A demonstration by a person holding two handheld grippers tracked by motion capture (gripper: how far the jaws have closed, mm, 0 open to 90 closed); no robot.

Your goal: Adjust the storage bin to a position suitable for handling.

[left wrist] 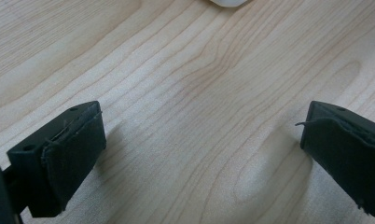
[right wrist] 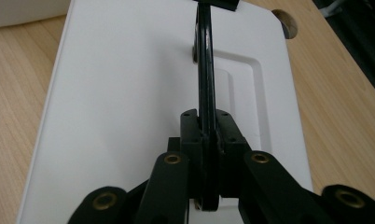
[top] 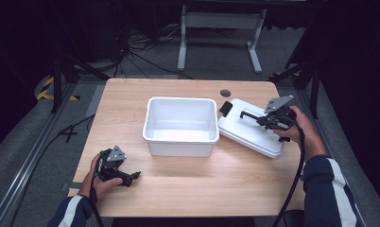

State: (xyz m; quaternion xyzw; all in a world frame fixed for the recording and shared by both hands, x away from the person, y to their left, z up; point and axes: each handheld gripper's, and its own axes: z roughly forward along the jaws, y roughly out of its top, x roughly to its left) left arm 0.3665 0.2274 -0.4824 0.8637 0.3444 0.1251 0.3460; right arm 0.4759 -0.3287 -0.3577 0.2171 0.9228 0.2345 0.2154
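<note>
right tool (right wrist: 206, 140): clenched on lid handle (right wrist: 204, 70) | lid (top: 249, 130): beneath it | left tool (left wrist: 199, 154): released

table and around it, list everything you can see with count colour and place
table: 1, light wood, centre
bin: 1, white, open, empty, mid-table
lid: 1, white, right of the bin, one edge against it
lid handle: 1, black, on the lid's top
latch: 1, black, lid's far corner
hole: 1, round, dark, table's far edge
frame legs: 2, grey, floor beyond table
left gripper: 1, black, open above bare wood
right gripper: 1, black, shut on the lid handle
</note>
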